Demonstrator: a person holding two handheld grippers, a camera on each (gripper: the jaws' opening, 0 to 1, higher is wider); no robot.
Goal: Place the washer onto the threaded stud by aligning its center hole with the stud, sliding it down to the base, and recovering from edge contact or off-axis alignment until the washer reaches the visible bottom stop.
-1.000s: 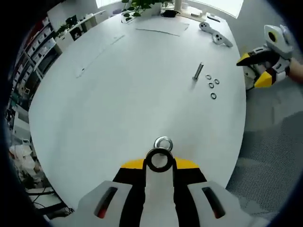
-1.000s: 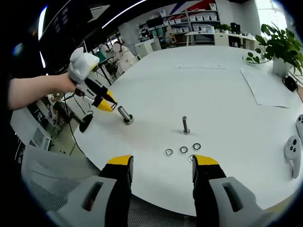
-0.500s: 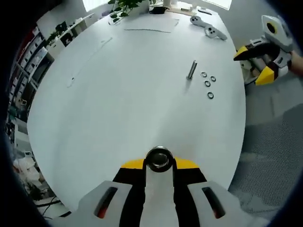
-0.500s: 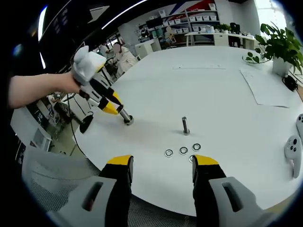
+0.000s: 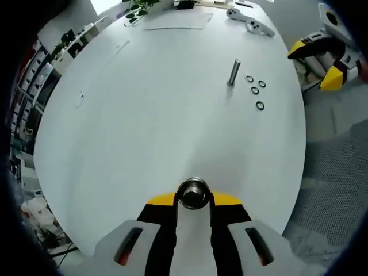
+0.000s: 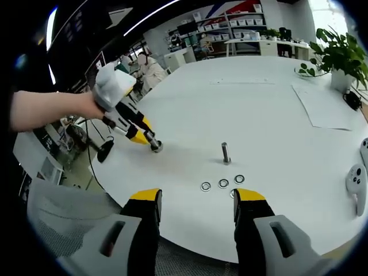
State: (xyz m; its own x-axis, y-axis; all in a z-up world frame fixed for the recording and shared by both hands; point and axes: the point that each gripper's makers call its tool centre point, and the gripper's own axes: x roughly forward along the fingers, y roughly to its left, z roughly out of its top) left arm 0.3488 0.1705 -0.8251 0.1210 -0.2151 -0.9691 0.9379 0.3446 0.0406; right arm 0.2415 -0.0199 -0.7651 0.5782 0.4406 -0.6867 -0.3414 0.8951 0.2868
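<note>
My left gripper [image 5: 194,194] is clamped on a stud [image 6: 153,142] lying on the table [image 5: 161,115], my right gripper [image 6: 195,202] hangs open short of the washers [image 6: 223,183], so next I stand it upright.

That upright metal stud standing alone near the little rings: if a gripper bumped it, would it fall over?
Probably. The stud stands tall and thin on a small base on the bare white table, and nothing visibly anchors it, so a side knock would likely tip it. Being round, it might then roll on the smooth top. It looks like solid metal, so likely stiff and heavy for its size.
</note>
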